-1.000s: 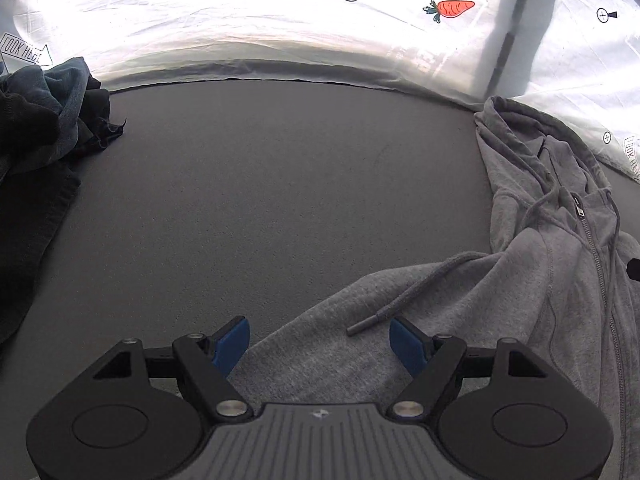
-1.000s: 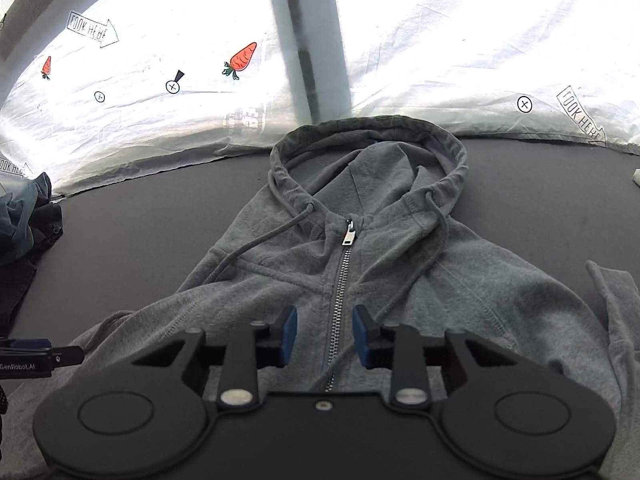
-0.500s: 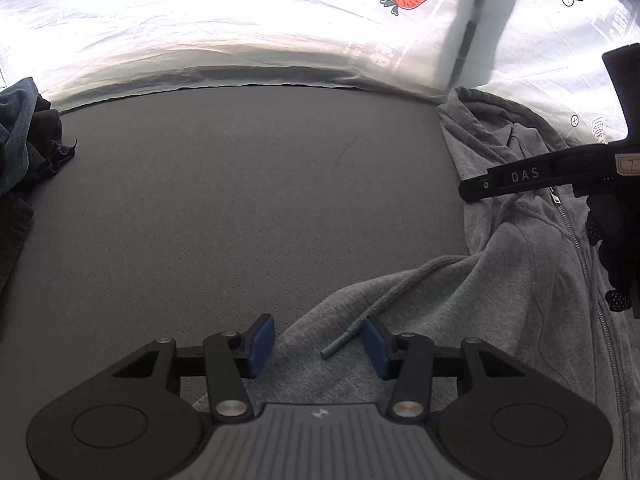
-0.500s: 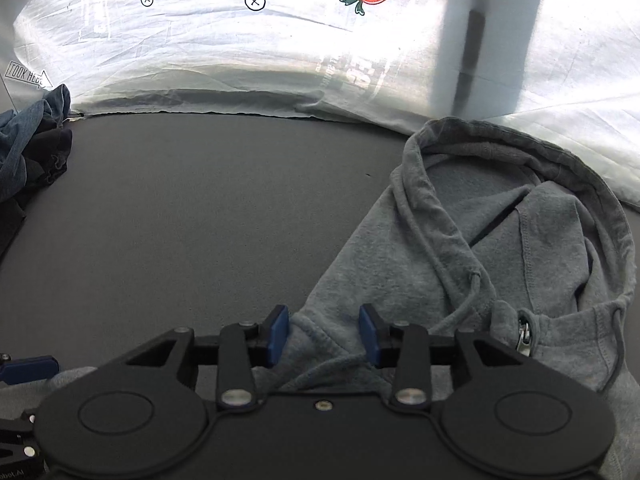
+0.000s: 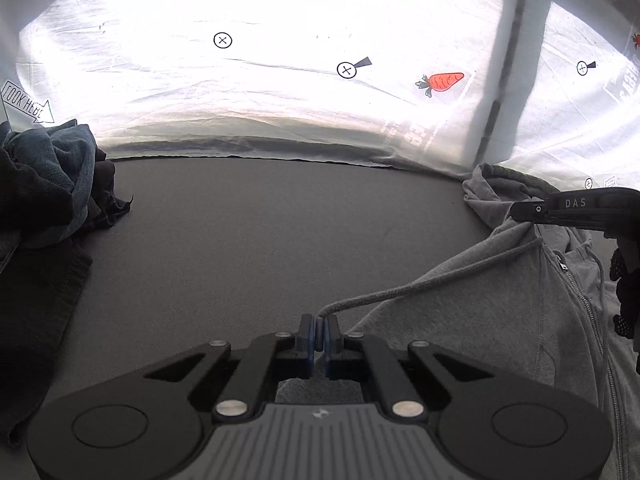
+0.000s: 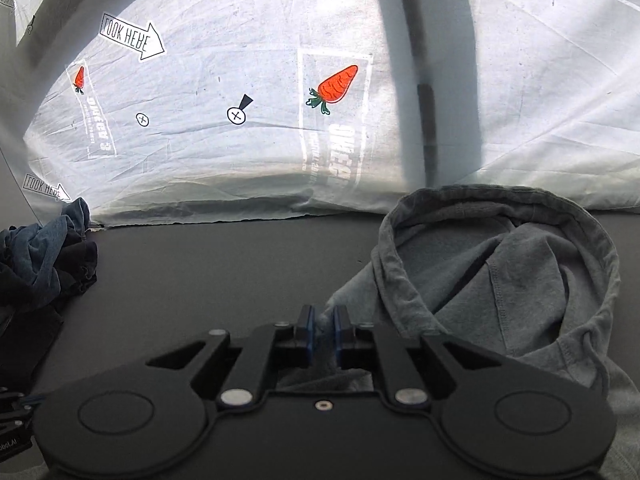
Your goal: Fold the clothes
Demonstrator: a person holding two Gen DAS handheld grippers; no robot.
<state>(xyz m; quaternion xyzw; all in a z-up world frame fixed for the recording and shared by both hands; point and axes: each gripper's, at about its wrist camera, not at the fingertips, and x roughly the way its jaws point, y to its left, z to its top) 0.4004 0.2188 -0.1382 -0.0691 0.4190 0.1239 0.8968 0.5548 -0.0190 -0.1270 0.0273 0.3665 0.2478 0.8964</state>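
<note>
The soft grey zip-up hoodie [image 5: 500,312] is spread on the flat dark grey table top [image 5: 260,240], at about 3 o'clock in the left wrist view. The left gripper [image 5: 320,334] is pinched tight on the hoodie cloth at 6 o'clock, with its blue pads [image 5: 306,336] pressed together on it. A thin grey cord [image 5: 420,286] of the hoodie is seen running from the pads up toward 2 o'clock.

In the right wrist view, the right gripper [image 6: 323,334] is squeezed on a fold of the hoodie [image 6: 500,280] near the neck. The open round hood [image 6: 520,216] is seen at 3 o'clock. A heap of dark blue and black clothes [image 5: 44,184] is piled at 9 o'clock. A white sheet with orange carrot pictures [image 5: 280,80] is hung behind the table.
</note>
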